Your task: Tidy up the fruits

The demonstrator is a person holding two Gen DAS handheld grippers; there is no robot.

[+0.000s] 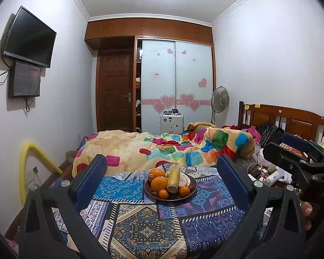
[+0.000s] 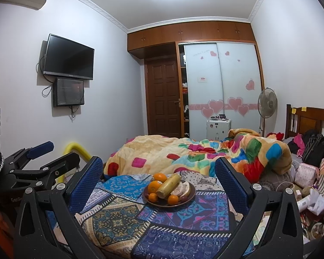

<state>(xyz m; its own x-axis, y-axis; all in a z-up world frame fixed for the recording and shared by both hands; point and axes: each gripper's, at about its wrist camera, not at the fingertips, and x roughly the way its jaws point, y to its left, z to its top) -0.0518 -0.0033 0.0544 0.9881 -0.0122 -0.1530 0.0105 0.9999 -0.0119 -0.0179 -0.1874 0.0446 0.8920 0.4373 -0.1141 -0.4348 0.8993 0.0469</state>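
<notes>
All the fruit sits piled on one brown plate [image 1: 171, 197], ahead of both pairs of fingers and midway between them. There are oranges [image 1: 159, 183], small oranges [image 1: 184, 190], a long yellow piece [image 1: 174, 179], a peeled pale fruit [image 2: 180, 189] and dark grapes [image 2: 183, 198]. The left gripper [image 1: 162, 185] and the right gripper [image 2: 159, 185] both have their fingers wide and hold nothing. The pile could be fruit waiting to be sorted, or fruit gathered up and done; I cannot tell which. The patterned cloth [image 1: 140, 222] has lots of bare room around the plate. The blanket [image 1: 162, 149] bunches up just past the far side.
</notes>
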